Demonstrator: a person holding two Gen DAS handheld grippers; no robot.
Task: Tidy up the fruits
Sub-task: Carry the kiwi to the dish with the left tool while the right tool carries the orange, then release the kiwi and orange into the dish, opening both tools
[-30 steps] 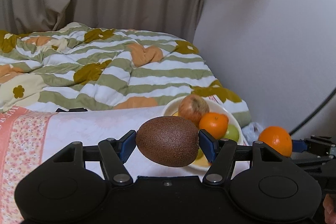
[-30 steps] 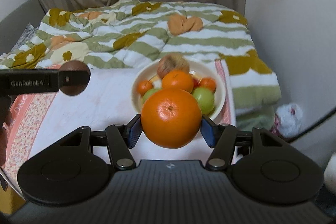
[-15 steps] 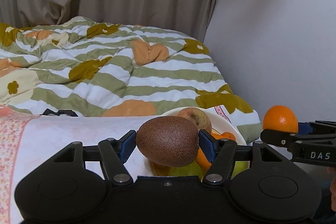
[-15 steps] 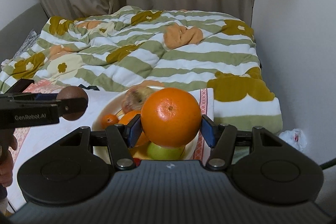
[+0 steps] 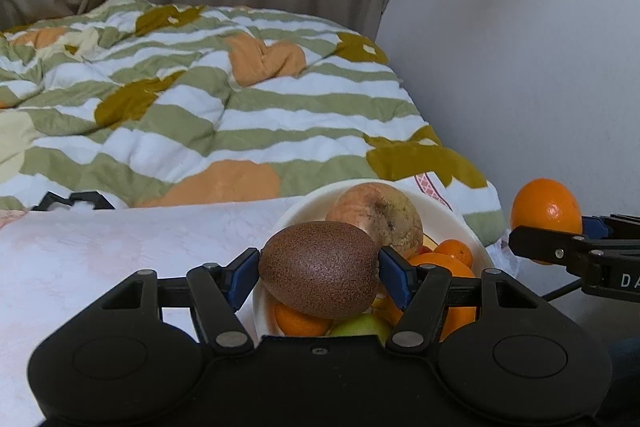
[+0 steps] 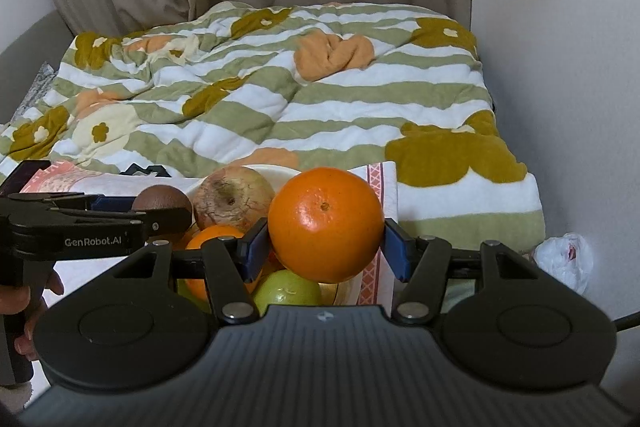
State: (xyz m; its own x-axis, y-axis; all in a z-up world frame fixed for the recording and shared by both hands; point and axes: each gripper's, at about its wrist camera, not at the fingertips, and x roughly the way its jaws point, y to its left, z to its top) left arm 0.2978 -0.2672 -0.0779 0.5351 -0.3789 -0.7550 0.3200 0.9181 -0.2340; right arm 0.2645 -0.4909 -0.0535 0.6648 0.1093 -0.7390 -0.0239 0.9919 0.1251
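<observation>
Right now both grippers hang level over the white fruit bowl (image 5: 460, 223), each pointing toward the striped quilt (image 5: 224, 115) behind it. The left gripper (image 5: 319, 269) sits above the bowl's near left rim, its blue pads (image 5: 244, 273) pressed against the two ends of a brown kiwi (image 5: 320, 269), which is held clear of the fruit beneath. Seen from the right wrist, a hand (image 6: 24, 307) grips this tool's handle at the bowl's left.

The right gripper (image 6: 325, 223) hovers at the bowl's right side, jaws spread about as wide as the large orange (image 6: 325, 223) they clamp; from the left wrist that orange (image 5: 546, 205) appears beyond the bowl's right rim, in the air.

Inside the bowl lie a blemished apple (image 5: 376, 217) at the far side, a small mandarin (image 5: 454, 253) just right of it, another orange fruit (image 6: 212, 239) nearer, and a green apple (image 6: 286, 293) at the near edge. The bowl rests on a pale cloth (image 5: 140, 239).
</observation>
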